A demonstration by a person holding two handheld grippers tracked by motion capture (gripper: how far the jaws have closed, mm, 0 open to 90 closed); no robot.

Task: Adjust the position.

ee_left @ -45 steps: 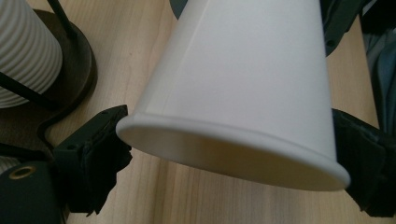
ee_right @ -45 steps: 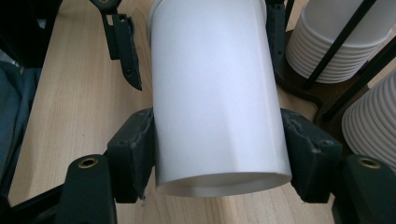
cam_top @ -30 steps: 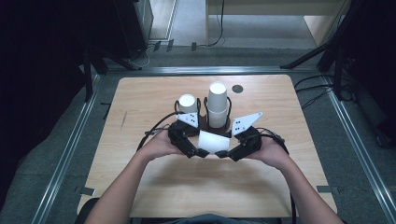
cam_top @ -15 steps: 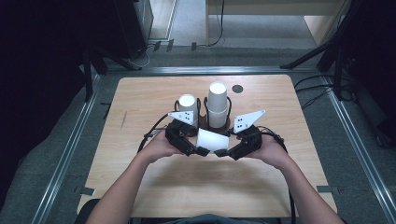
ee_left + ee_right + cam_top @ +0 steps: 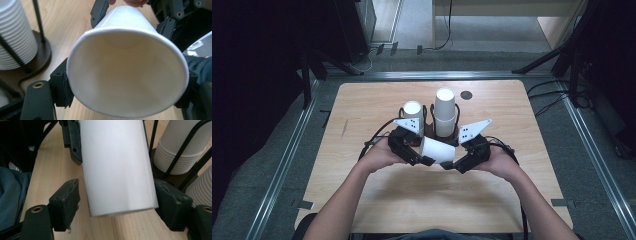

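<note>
The cup (image 5: 127, 75) looks like smooth, matt white paper. The table (image 5: 377, 195) is pale wood with a fine grain. The gripper pads (image 5: 65, 202) are dull black rubber, frayed at the edges.

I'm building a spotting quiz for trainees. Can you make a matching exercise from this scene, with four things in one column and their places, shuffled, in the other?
Things:
1. single white paper cup
2. taller stack of white paper cups
3. shorter stack of white paper cups
4. small dark round disc

Places, as the high view shows them:
A. flat on the light wooden table, near its far edge
B. standing in the right side of the dark wire rack
C. tipped on its side, nearest the person
D. standing in the rack's left side

Pairs: 1-C, 2-B, 3-D, 4-A
</note>
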